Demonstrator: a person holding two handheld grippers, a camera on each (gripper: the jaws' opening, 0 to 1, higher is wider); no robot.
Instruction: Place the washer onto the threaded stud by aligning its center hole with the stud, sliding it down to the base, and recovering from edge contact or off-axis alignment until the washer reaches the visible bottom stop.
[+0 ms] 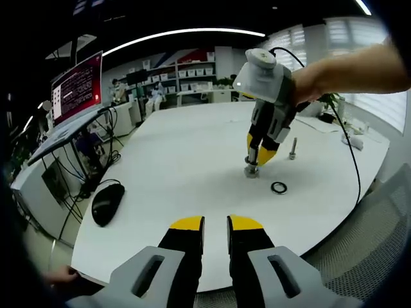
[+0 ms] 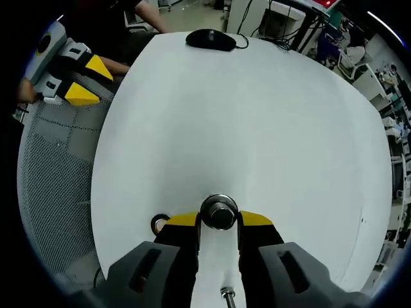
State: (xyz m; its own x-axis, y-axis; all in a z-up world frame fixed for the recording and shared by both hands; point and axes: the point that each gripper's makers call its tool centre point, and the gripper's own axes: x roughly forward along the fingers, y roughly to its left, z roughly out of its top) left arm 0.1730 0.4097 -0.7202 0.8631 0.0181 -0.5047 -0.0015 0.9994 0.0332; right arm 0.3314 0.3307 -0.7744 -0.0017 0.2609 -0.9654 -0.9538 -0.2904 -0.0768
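Two grippers over a round white table (image 1: 180, 167), smooth matte top. In the right gripper view, the right gripper (image 2: 219, 219) has its yellow-tipped black jaws set narrow w/ a shiny round metal piece (image 2: 219, 212) between the tips; it looks like the stud's top w/ washer or nut, can't tell which, and can't tell if the jaws actually pinch it. Just left of the tips a thin dark ring (image 2: 159, 224) lies flat on the table, partly hidden by the left jaw. A small bolt (image 2: 227, 295) shows low between the jaw bodies.

In the left gripper view, the right gripper (image 1: 255, 158) points down at a short metal stud (image 1: 251, 170) standing on the table; dark ring (image 1: 279, 187) lies just beside it, apart; a 2nd upright bolt (image 1: 293, 149) stands near.

Left gripper (image 1: 216, 224) hangs back at the table edge, jaws narrowly parted, nothing between them. Black mouse (image 1: 107, 203) sits well apart, near a monitor (image 1: 77, 87) w/ red screen.
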